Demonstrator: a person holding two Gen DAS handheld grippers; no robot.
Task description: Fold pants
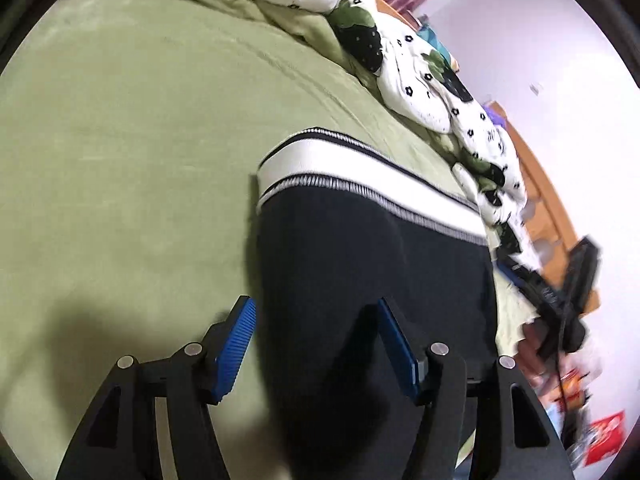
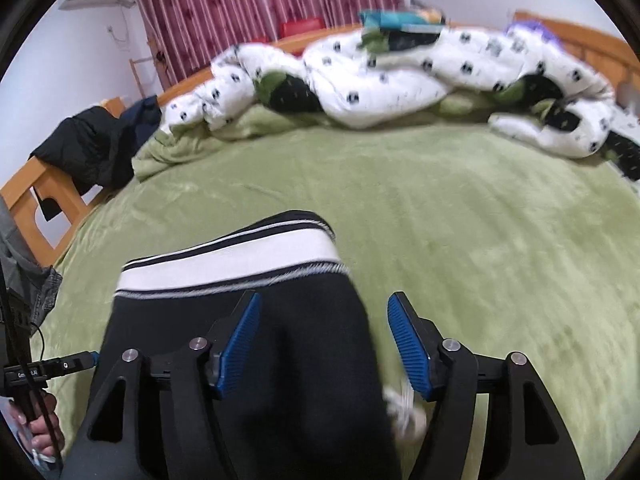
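Observation:
Black pants [image 1: 372, 264] with a white, black-striped waistband [image 1: 332, 164] lie flat on the green bedspread [image 1: 132, 160]. My left gripper [image 1: 316, 308] hovers over their near left part and is open; the pants' left edge runs between the blue pads [image 1: 236, 344], which do not press on it. In the right wrist view the pants [image 2: 304, 332] reach toward the waistband [image 2: 228, 268]. My right gripper [image 2: 324, 300] is open over their right edge, with a white drawstring [image 2: 404, 404] by the right finger. The right gripper [image 1: 560, 300] shows blurred at the left view's right side.
A crumpled white duvet [image 2: 400, 76] with black flowers is piled along the far side of the bed. Dark clothes [image 2: 92, 144] hang on the wooden bed frame [image 2: 36, 196] at left. A red curtain [image 2: 260, 0] hangs behind. A person's hand [image 2: 40, 428] holds the other gripper.

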